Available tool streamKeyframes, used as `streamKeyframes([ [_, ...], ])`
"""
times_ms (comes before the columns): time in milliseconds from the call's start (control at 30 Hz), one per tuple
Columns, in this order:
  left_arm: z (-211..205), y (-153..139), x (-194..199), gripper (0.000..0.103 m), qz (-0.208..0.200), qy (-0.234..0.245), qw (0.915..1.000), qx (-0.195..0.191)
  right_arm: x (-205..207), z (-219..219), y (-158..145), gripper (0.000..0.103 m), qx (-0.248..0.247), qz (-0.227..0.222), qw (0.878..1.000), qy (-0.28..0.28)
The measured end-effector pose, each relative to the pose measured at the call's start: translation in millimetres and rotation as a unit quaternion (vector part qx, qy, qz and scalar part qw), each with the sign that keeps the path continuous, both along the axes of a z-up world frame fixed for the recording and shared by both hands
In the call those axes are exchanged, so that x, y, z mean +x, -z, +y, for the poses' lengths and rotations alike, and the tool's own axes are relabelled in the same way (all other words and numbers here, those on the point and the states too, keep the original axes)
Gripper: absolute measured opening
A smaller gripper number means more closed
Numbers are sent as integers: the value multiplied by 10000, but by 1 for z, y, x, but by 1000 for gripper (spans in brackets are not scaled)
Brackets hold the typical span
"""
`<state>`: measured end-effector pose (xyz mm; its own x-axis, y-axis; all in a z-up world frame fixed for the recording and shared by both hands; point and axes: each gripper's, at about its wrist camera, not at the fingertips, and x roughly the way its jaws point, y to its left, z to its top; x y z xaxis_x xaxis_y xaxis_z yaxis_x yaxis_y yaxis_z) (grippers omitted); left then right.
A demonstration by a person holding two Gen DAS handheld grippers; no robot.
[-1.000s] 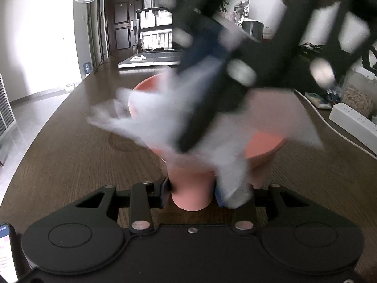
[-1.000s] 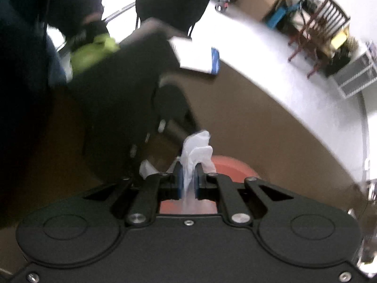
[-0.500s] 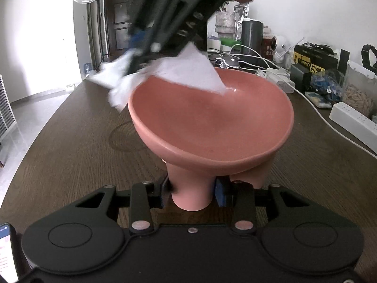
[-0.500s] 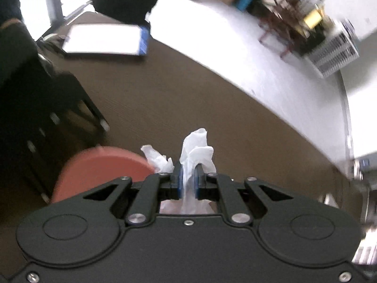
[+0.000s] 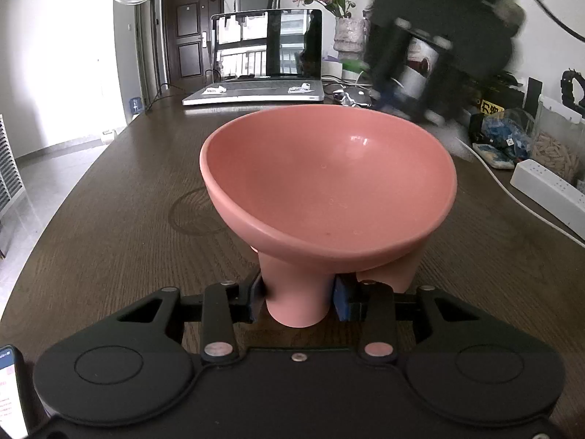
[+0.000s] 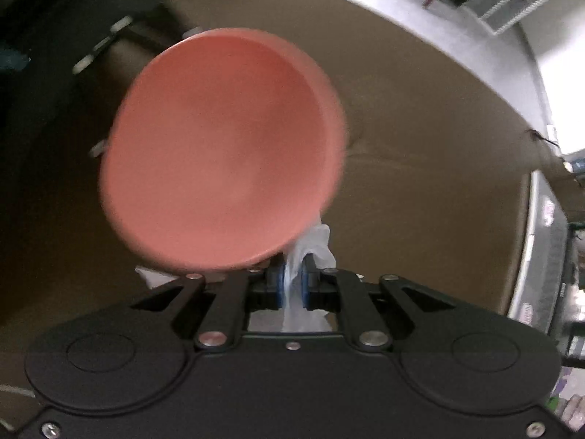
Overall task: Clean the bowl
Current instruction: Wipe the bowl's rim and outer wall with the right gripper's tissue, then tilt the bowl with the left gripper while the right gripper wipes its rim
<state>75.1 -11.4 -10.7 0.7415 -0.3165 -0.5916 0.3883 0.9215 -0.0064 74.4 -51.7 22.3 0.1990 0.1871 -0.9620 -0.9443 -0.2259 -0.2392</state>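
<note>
A pink footed bowl stands tilted on the brown wooden table. My left gripper is shut on one of the bowl's legs. In the right wrist view the bowl shows from above, its inside bare. My right gripper is shut on a white tissue and sits just outside the bowl's near rim. In the left wrist view the right gripper is a dark blur behind the bowl at the upper right.
An open laptop stands behind the bowl. A vase of flowers, a white power strip with cable, boxes and clutter line the right side. A phone shows at the lower left edge.
My right gripper left the bowl's inside with the tissue, swept over the far left rim, then moved to the bowl's far right side. The left gripper and bowl stayed still.
</note>
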Motion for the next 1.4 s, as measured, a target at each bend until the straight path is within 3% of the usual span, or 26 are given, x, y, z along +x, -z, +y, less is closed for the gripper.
streamKeyframes([
  [167, 1, -1, -2, 38, -14, 1, 10000, 18, -56, -4, 6, 9, -250, 228, 9952, -913],
  [367, 1, -1, -4, 38, -34, -3, 10000, 49, -101, 24, -11, 11, 22, 296, 9816, -1887],
  [500, 4, -1, -6, 38, -20, -55, 10000, 21, -115, 40, -13, 11, -263, 105, 9606, -2763],
  [733, 6, -3, -11, 37, -116, -184, 9998, 30, -108, 43, -15, 11, -515, 207, 9465, -3179],
  [800, 3, -5, -18, 38, -272, -170, 9994, 108, -105, 46, -18, 11, -482, 189, 9444, -3247],
  [1033, -22, -6, -35, 38, -586, 339, 9962, 543, -95, 70, -32, 11, 71, 199, 9550, -2959],
  [1200, -26, -5, -38, 38, -604, 386, 9959, 557, -84, 90, -28, 11, 222, -7, 9586, -2839],
  [1400, -28, -2, -38, 37, -618, 379, 9958, 551, -44, 99, -26, 11, 388, -296, 9754, -2150],
])
